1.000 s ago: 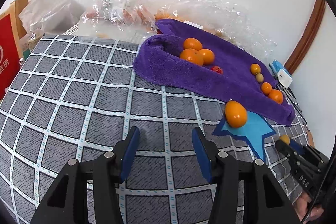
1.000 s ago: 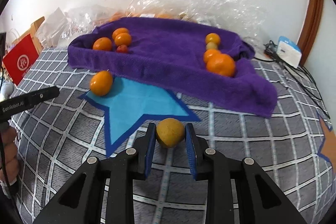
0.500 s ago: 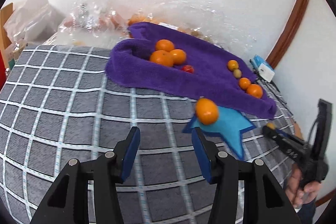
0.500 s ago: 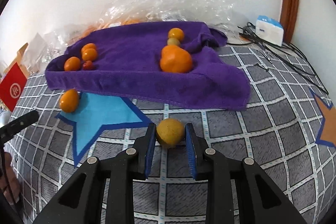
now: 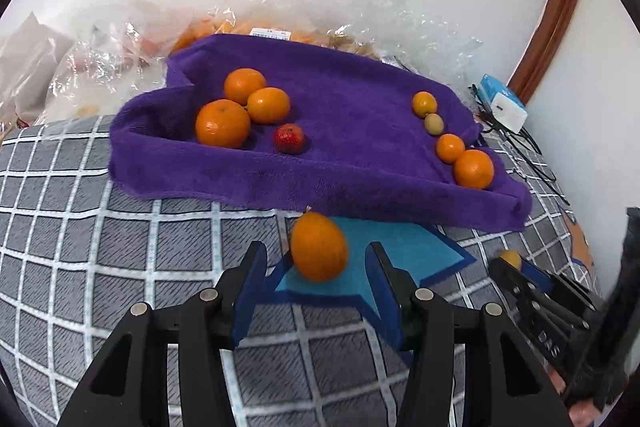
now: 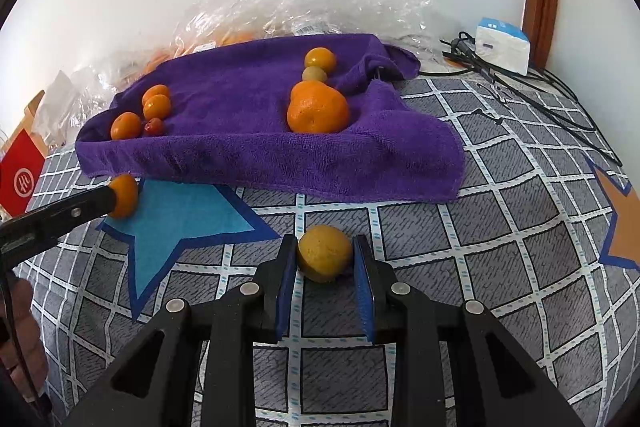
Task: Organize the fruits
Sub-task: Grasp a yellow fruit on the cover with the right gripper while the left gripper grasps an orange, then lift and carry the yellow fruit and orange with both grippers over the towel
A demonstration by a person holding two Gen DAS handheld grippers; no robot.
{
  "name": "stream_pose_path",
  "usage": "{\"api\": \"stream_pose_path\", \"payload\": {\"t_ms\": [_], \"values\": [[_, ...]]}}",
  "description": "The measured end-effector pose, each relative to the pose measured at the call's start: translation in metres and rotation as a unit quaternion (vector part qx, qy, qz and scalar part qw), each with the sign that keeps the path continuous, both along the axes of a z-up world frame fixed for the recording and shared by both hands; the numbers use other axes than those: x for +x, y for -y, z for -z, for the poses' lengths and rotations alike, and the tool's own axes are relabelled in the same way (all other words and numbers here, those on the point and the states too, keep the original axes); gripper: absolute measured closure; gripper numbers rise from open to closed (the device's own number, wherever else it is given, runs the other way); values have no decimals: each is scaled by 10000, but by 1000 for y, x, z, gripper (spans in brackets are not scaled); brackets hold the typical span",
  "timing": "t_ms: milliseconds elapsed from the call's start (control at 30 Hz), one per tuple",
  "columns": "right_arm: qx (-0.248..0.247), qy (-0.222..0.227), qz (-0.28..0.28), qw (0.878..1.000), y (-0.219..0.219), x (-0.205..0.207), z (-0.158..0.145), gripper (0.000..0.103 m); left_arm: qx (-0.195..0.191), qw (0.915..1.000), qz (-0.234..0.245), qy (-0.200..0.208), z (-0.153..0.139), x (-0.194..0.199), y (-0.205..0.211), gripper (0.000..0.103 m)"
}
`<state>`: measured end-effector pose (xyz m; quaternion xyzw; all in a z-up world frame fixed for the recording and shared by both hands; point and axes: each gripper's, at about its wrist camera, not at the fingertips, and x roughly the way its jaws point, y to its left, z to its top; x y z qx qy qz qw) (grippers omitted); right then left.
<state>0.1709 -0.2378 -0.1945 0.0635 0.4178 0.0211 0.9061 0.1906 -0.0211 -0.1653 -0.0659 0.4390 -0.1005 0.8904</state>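
Observation:
A purple towel (image 5: 340, 131) lies on the checked cover, with three oranges (image 5: 223, 123) and a small red fruit (image 5: 289, 138) at its left and several small fruits (image 5: 473, 169) at its right. An orange (image 5: 318, 246) sits on a blue star patch (image 5: 404, 259). My left gripper (image 5: 316, 267) is open with its fingers on either side of this orange. My right gripper (image 6: 325, 255) is shut on a yellow fruit (image 6: 325, 253), held over the checked cover in front of the towel (image 6: 280, 131).
Clear plastic bags (image 5: 328, 3) with more fruit lie behind the towel against the wall. A white and blue box (image 6: 502, 45) with black cables (image 6: 532, 87) sits at the right. A red carton (image 6: 20, 175) stands at the far left.
My left gripper has moved right and forward, so the loose orange now sits between its open fingers. My right gripper has swung right with the yellow fruit still held.

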Motion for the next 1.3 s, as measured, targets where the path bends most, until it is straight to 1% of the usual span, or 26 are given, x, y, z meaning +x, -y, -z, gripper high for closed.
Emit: {"api": "stream_pose_path", "payload": {"t_ms": [133,200,233,367,533,700,867,967,1133,1233,1300], "values": [[6,-9,-28,10000,-1,1,0,75,248,9994,-144,-183,13,9,6,55],[10,-9,-33,10000,-1,1,1,75,284,9993,-226,-5,11,7,5,63],[9,-7,-35,10000,-1,1,1,75,276,9994,-231,-10,12,7,5,72],[30,-4,-40,10000,-1,1,1,75,197,9995,-247,-54,11,5,-2,73],[-3,-1,-41,10000,-2,1,1,75,146,9993,-332,-5,6,-3,-16,73],[37,19,-25,10000,-1,0,1,75,125,9990,-435,-48,1,-12,-28,73],[153,68,-21,9999,1,-1,-1,75,-18,9985,-534,-78,-4,-23,-42,73],[171,97,-22,9998,2,-2,-1,75,-6,9985,-554,-23,-10,-28,-46,73],[49,238,-121,9996,-4,-6,-10,75,-57,9982,-588,81,-26,-35,-56,73],[124,323,-215,9992,-6,-8,-21,75,-115,9981,-566,228,-40,-39,-58,73],[56,395,-238,9989,-8,-8,-31,75,-151,9977,-595,277,-47,-39,-61,73]]}}
